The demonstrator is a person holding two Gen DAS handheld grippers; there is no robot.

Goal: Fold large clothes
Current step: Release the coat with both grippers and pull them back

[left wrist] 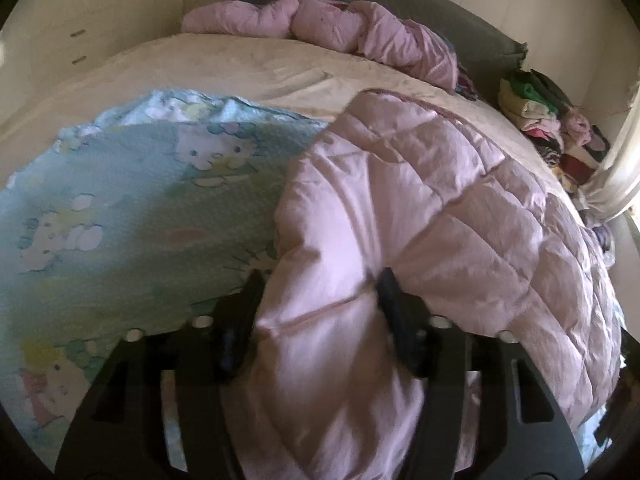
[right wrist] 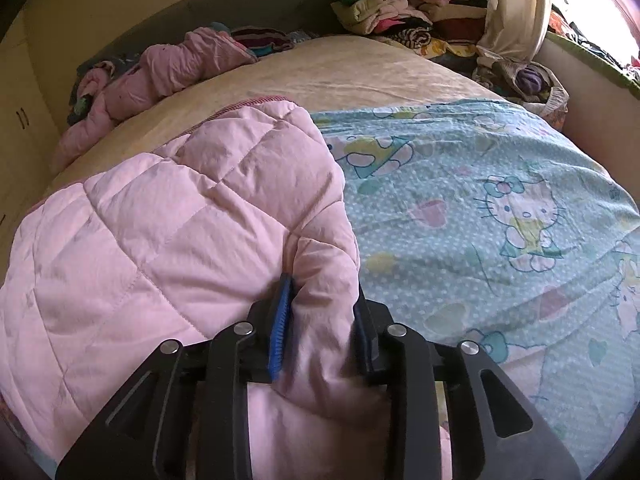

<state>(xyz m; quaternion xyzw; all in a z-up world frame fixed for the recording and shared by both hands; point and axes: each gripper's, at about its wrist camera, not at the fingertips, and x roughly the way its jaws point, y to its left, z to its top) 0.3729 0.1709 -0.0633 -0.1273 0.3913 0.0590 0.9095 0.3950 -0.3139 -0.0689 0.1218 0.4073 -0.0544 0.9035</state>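
Black fingers of the left gripper (left wrist: 320, 308) straddle a thick fold of a pink quilted coat (left wrist: 420, 208), which bulges between them and spills back over the gripper frame; the fingers look pressed into the padding on both sides, though blur at the near edge makes the left contact less sure. On the other side, the right gripper (right wrist: 322, 312) is clamped on another bunched edge of the same pink quilted coat (right wrist: 160, 232), one blue-ribbed pad (right wrist: 280, 320) bearing against the fabric and the opposite finger sunk into it.

Beyond the fingertips in both views the coat lies heaped on a pale blue cartoon-cat sheet (left wrist: 132, 200) spread over a bed with a cream cover (left wrist: 240, 64). From the left wrist the sheet runs off to the left of the fingers; from the right wrist the same sheet (right wrist: 500, 208) fills the ground to the right of the fingers.

Only the right wrist view shows a window (right wrist: 592, 0) and a cream curtain (right wrist: 516, 12) far ahead and to the right. Only the left wrist view shows cream cupboard doors (left wrist: 80, 20) far ahead to the left.

Well past the fingers, a second crumpled pink garment (left wrist: 320, 28) lies along the headboard, and a stack of folded clothes (right wrist: 392, 4) sits at the far corner.
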